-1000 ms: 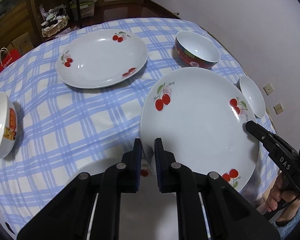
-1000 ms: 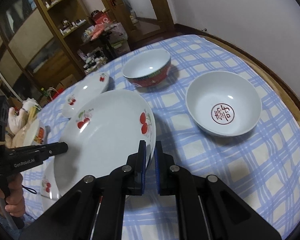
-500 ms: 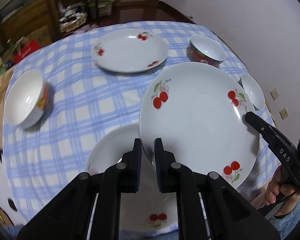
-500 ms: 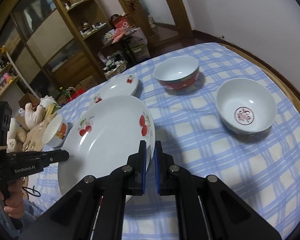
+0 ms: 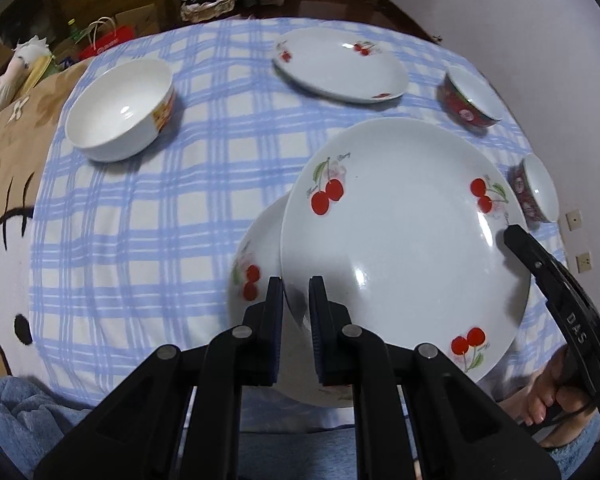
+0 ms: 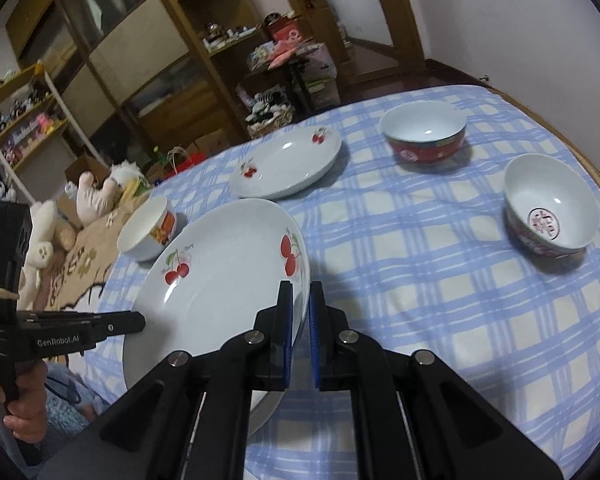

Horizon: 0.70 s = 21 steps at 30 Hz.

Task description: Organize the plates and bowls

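Both grippers hold one large white cherry plate (image 5: 404,240) by opposite rims, above the table. My left gripper (image 5: 296,300) is shut on its near-left rim; my right gripper (image 6: 299,304) is shut on its right rim (image 6: 300,256). A second cherry plate (image 5: 256,256) lies on the table under the held one, mostly hidden. A third cherry plate (image 5: 340,66) lies at the far side. A white bowl with an orange print (image 5: 120,110) stands left. Two red-sided bowls (image 6: 424,136) (image 6: 550,210) stand right.
The round table has a blue checked cloth (image 5: 160,208). A brown cartoon cloth (image 5: 4,168) hangs at its left. Wooden shelves and clutter (image 6: 204,68) stand behind the table. A white wall (image 5: 520,32) is close on the right.
The held plate has been carried left and toward me, over the plate lying near the table's front edge. Both grippers stay shut on it.
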{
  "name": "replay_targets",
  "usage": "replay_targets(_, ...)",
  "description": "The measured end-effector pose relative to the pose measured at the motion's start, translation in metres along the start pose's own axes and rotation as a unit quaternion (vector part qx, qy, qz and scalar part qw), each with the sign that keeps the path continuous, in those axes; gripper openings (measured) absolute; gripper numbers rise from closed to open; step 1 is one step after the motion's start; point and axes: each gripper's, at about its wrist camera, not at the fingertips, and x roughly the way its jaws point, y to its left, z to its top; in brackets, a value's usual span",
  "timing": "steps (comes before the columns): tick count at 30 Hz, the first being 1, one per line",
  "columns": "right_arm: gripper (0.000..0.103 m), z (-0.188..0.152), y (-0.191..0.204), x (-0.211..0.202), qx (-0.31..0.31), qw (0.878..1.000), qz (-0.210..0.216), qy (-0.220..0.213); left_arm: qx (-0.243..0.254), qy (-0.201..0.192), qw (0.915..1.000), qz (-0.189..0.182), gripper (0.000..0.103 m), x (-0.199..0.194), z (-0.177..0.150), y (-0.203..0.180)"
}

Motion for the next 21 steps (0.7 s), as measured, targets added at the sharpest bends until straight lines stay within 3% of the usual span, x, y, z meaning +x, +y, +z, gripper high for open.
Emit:
replay_targets(10,0.009,-0.012,0.012,0.018,-0.021,0.999,-0.014,0.025,-0.029,0.067,0.9967,0.035,0.012,0.048,0.002,0.013)
replay_targets(21,0.008,-0.022,0.011,0.028,-0.016,0.999,-0.015,0.049,-0.029,0.073,0.9956,0.050,0.012,0.059,0.001,0.012)
